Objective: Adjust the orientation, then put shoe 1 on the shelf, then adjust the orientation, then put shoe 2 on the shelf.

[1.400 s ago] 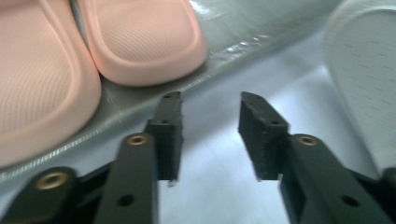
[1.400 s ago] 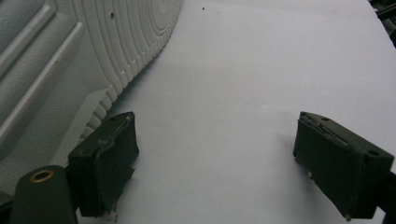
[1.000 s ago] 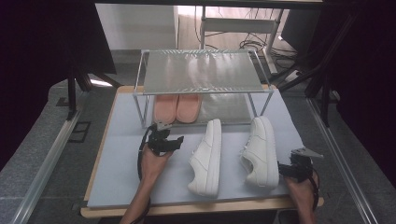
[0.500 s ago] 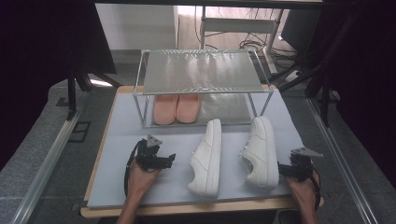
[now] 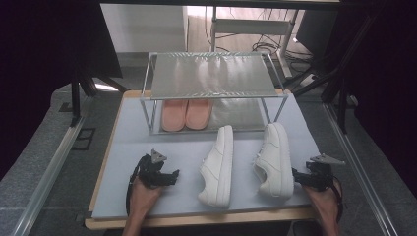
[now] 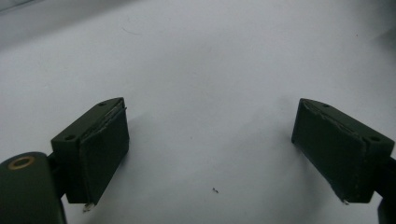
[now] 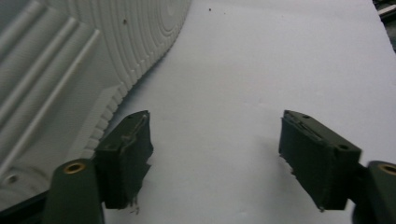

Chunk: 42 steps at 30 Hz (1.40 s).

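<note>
**Claws apart beside the white sneakers**

My left gripper [image 5: 173,176] gaped over bare mat, the left sneaker [image 5: 218,166] just beyond its jaws. My right gripper [image 5: 296,176], jaws just narrowing on nothing, sat beside the right sneaker [image 5: 273,160].

Ribbed white shoe sole [image 7: 70,60] left of the parted hand-held gripper [image 7: 215,154]

High view overlooks mat [image 5: 187,147]; gripper views close above it.

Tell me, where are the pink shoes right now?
In the high view the pink shoes sit side by side on the rack's lower shelf, at its left end, behind the two white shoes.
</note>
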Available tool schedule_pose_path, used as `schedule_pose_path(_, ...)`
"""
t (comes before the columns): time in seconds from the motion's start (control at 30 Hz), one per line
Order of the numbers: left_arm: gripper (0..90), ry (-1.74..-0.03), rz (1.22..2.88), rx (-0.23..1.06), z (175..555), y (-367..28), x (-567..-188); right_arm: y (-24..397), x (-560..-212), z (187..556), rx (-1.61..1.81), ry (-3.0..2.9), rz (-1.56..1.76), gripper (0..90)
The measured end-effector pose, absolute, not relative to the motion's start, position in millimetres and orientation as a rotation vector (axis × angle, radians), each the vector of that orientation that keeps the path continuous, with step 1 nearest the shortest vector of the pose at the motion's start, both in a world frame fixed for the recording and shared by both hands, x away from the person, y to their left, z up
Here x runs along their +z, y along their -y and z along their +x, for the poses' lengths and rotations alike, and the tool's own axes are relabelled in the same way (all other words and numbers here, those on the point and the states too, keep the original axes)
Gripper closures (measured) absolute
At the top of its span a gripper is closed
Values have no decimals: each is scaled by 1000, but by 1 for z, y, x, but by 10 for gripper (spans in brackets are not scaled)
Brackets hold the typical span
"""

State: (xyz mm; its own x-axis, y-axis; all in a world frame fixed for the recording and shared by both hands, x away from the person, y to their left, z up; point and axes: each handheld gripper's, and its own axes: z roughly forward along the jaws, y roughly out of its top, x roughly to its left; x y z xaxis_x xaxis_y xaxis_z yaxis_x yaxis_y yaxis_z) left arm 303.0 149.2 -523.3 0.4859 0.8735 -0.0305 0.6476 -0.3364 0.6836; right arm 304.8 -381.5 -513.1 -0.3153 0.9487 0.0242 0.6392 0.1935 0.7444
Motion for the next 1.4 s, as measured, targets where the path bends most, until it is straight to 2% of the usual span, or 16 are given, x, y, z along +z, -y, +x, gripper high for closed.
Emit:
schedule_pose_path(0.43, 110, -1249, 2090, 461, 302, -149, -524, 382, -477, 297, 1011, -2051, 1438, 461)
schedule_pose_path(0.8, 113, -1247, 2095, 464, 302, -150, -524, 381, -454, 294, 1049, -2081, 1454, 574)
schedule_pose_path(1.27, 116, -1249, 2094, 466, 302, -150, -524, 374, -428, 290, 1156, -2160, 1391, 887)
schedule_pose_path(1.4, 116, -1247, 2099, 466, 302, -150, -524, 366, -421, 290, 1165, -2193, 1351, 900)
